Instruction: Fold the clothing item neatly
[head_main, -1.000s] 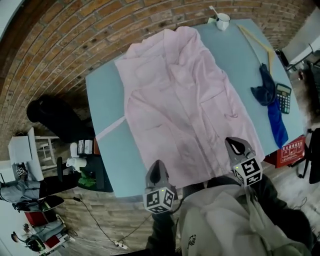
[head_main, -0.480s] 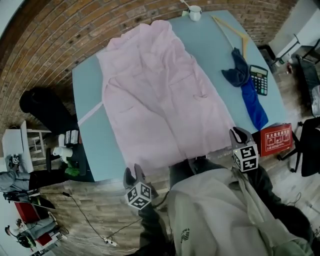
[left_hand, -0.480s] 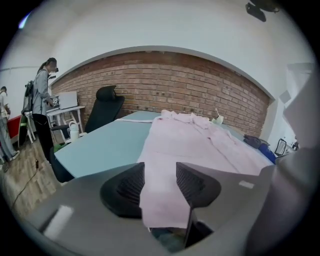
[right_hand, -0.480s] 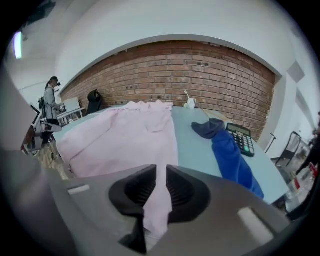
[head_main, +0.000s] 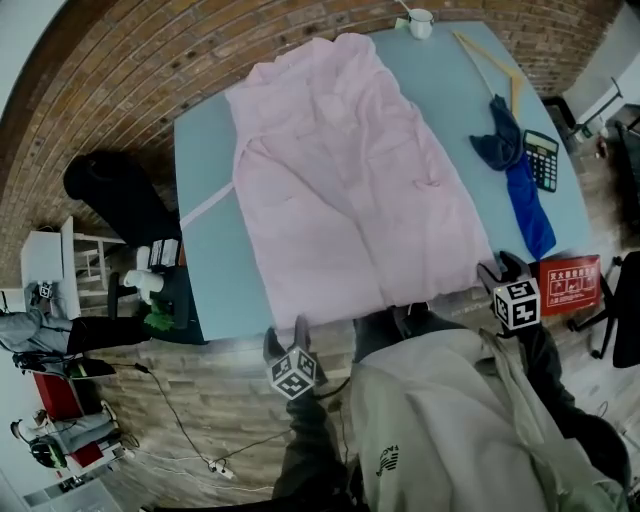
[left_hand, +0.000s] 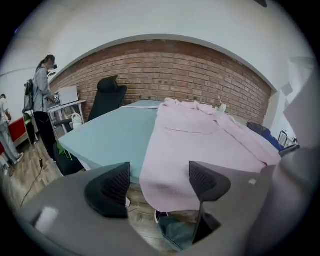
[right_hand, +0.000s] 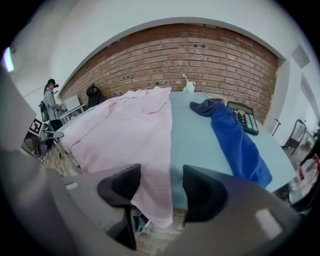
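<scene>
Two empty grippers, a shirt laid out and not yet folded

Both the left gripper (left_hand: 157, 185) and right gripper (right_hand: 160, 187) hung just off the near edge of the table (head_main: 210, 280), jaws opening with nothing pinched between them. The pink shirt (head_main: 350, 190) lay flat on the table, collar far, hem near and drooping over the near edge. Its long axis ran near to far, leaning slightly left at the far end. A tug could likely drag it off by that overhang, the skew could leave folds crooked, and a right-side fold might snag the blue cloth (head_main: 520, 190) nearby.
</scene>
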